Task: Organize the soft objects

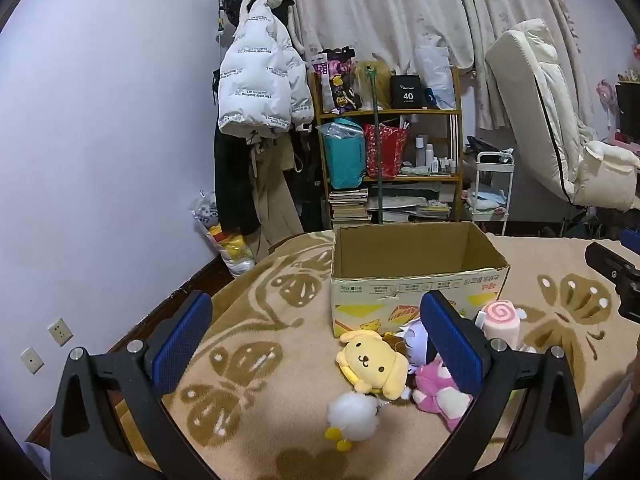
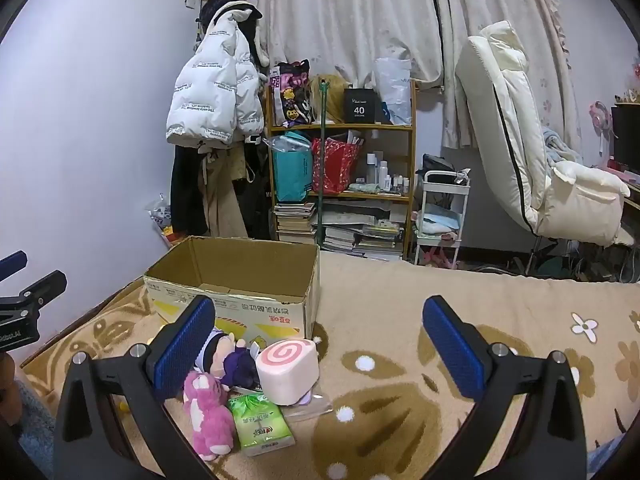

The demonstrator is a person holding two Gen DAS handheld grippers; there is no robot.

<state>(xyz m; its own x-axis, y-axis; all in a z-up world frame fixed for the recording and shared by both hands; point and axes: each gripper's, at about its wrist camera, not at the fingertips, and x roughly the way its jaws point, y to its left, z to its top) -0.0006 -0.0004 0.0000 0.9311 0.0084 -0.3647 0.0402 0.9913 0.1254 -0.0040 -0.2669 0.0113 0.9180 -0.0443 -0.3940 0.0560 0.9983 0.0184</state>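
Plush toys lie before printed carton; black box reads "40".

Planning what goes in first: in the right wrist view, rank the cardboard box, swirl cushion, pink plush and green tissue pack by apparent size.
1. Cardboard box, clearly largest.
2. Swirl cushion.
3. Pink plush and green tissue pack: look alike, so unranked.

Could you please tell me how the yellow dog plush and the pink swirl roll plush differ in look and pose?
The yellow dog plush has a face and floppy ears; the pink swirl roll plush is a plain cylinder with a spiral end. The dog lies face up; the roll lies on its side. Both rest on the blanket in front of the cardboard box.
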